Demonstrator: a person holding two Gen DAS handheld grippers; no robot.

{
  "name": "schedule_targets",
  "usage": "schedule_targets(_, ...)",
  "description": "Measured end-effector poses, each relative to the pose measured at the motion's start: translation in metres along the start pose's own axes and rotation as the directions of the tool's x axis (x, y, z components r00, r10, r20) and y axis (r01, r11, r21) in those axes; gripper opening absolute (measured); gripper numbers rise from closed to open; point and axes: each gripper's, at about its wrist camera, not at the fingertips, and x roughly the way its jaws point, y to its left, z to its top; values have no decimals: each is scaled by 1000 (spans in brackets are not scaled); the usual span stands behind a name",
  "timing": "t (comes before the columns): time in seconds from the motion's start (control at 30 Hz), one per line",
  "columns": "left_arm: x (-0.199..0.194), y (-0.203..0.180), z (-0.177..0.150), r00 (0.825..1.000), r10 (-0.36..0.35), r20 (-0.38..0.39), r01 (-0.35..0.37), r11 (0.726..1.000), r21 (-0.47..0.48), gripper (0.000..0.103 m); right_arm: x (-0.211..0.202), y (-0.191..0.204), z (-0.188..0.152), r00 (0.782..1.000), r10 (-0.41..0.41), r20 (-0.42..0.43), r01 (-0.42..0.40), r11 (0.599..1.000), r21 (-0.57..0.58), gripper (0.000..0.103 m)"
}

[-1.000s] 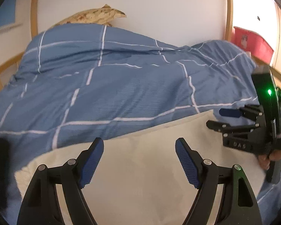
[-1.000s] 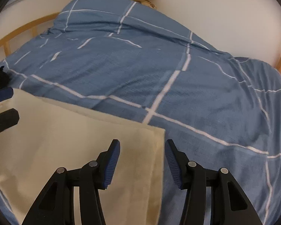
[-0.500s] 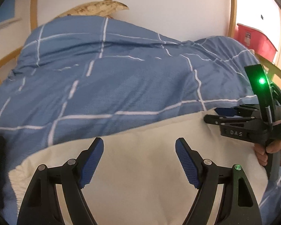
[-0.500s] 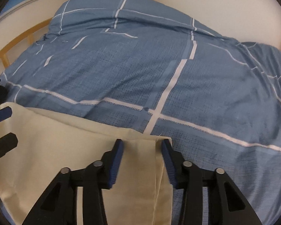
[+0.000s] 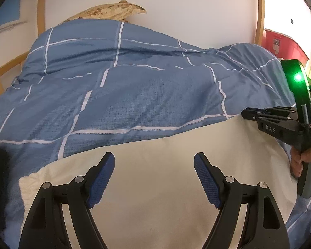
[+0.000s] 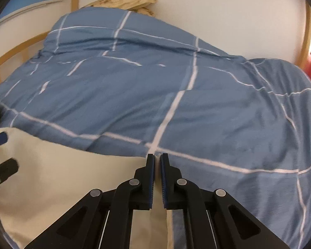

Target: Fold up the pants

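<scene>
Right wrist view: right gripper (image 6: 157,157) jaws just closed, pinching pants (image 6: 58,178) corner edge; left gripper (image 5: 154,164) jaws open.

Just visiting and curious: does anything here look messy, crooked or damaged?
Nothing looks damaged. The blue checked duvet is rumpled, and the cream pants lie flat on it, one corner pinched in the right gripper.
</scene>
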Motion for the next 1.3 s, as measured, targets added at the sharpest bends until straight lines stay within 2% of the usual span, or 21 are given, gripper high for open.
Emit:
schedule_targets(0.23, 4, 3, -1, 999, 30, -13, -30, 1000, -7, 78, 22, 1, -3, 997, -36, -69, 36, 999, 0, 7)
schedule_targets(0.27, 4, 4, 0, 999, 34, -11, -34, 999, -7, 78, 22, -1, -2, 997, -42, -70, 43, 999, 15, 10)
schedule_targets(0.33, 4, 4, 0, 999, 32, -13, -32, 999, -8, 78, 17, -4, -3, 997, -46, -68, 49, 998, 41, 26)
schedule_targets(0.4, 0, 3, 1, 1000, 12, -9, -12, 1000, -8, 78, 3, -5, -3, 996, -74, -41, 77, 995, 56, 33)
schedule_targets(0.57, -15, -6, 2, 1000, -23, 20, 23, 1000, 16, 81, -56, 1, -14, 983, -184, 13, 183, 980, 82, 34)
schedule_targets(0.67, -27, -22, 1, 993, -114, 8, 113, 990, 80, 81, -100, 6, -41, 967, -251, 54, 244, 964, 108, 34)
schedule_targets(0.73, -38, -36, -3, 986, -168, 7, 165, 977, 137, 81, -121, 5, -60, 962, -268, 51, 259, 956, 137, 40)
schedule_targets(0.8, -49, -53, -7, 982, -188, 18, 180, 961, 210, 82, -142, -2, -86, 961, -275, 24, 264, 942, 207, 41)
schedule_targets(0.87, -62, -75, -16, 976, -211, 43, 189, 934, 303, 83, -159, -7, -115, 963, -270, 11, 256, 926, 277, 41)
schedule_targets(0.93, -70, -92, -24, 965, -259, 30, 230, 899, 372, 83, -167, -9, -136, 964, -265, 0, 252, 915, 315, 41)
schedule_targets(1.0, -75, -111, -34, 945, -326, 6, 291, 853, 433, 83, -164, -13, -156, 969, -242, -48, 243, 911, 333, 41)
schedule_targets(1.07, -75, -126, -43, 943, -333, 8, 287, 826, 485, 83, -157, -18, -166, 976, -211, -52, 215, 901, 376, 41)
schedule_targets(1.17, -72, -143, -54, 953, -299, 44, 228, 806, 547, 83, -147, -23, -174, 988, -151, -28, 147, 881, 449, 41)
schedule_targets(1.23, -71, -154, -61, 949, -309, 59, 218, 782, 584, 83, -142, -21, -180, 996, -81, -28, 85, 891, 446, 41)
schedule_targets(1.3, -69, -165, -68, 948, -316, 43, 223, 753, 619, 83, -145, -21, -183, 996, -84, -9, 80, 899, 430, 41)
